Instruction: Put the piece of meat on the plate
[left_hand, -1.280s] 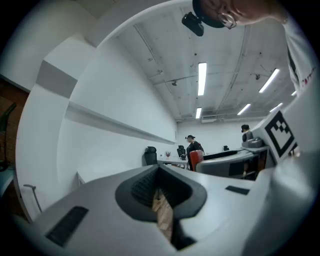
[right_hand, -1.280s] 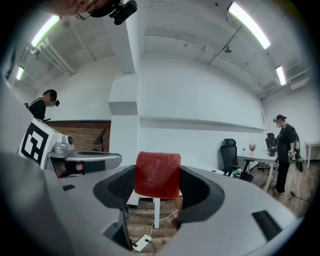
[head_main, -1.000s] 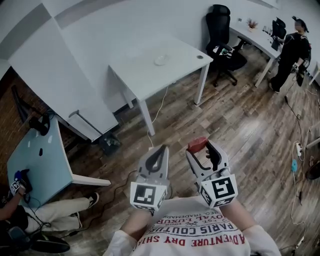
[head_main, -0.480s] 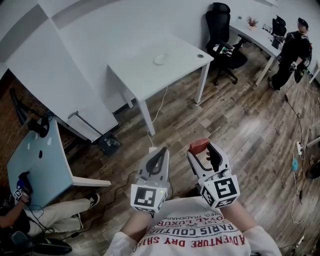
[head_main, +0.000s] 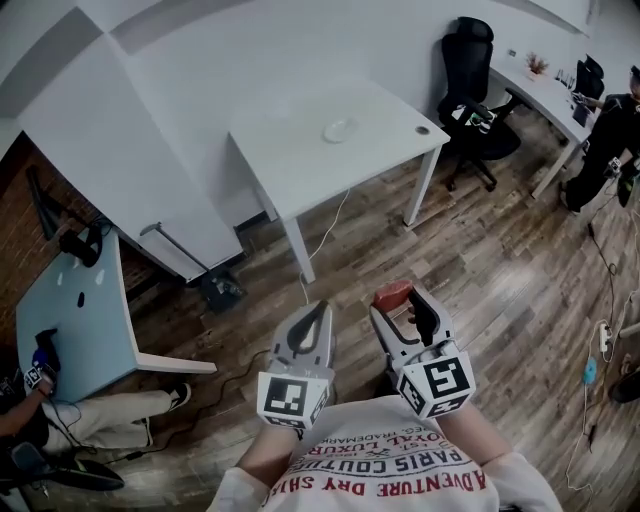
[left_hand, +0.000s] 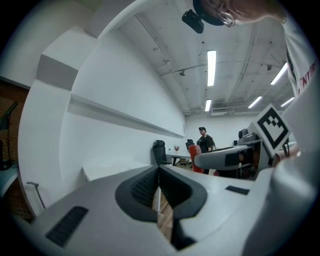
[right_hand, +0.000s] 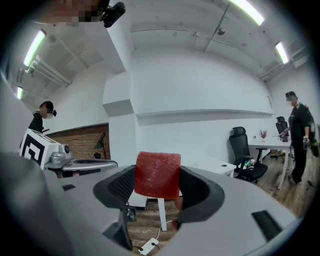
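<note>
Meat (right_hand: 157, 175), a red block with a rough surface, is clamped between the two dark pads of the right tool (head_main: 398, 300) and sticks up past their tips. In the head view this tool is low in the frame at about 5 o'clock. It points toward 12 o'clock and is held in the air above a wooden floor (head_main: 490, 250).

The left tool (head_main: 318, 312) is just beside it at 6 o'clock, pointing the same way. Its jaws are pressed together at the tips, gripping nothing, and only a thin slit of floor shows through further back. The two tools are near each other but apart.

The plate (head_main: 340, 130) is small, round and white. It lies on a white worktop (head_main: 290, 165) at 12 o'clock, well apart from both tools and from the meat. A cable (head_main: 328, 218) hangs from the worktop's near edge down to the floor.

A black office chair (head_main: 475, 95) stands at 1 o'clock, just beyond the worktop's right corner. A person in dark clothes (head_main: 608, 130) stands at 2 o'clock beside another desk. A light blue table (head_main: 70, 310) sits at 9 o'clock, and a seated person's legs (head_main: 110, 420) stretch out below it at 8 o'clock.
</note>
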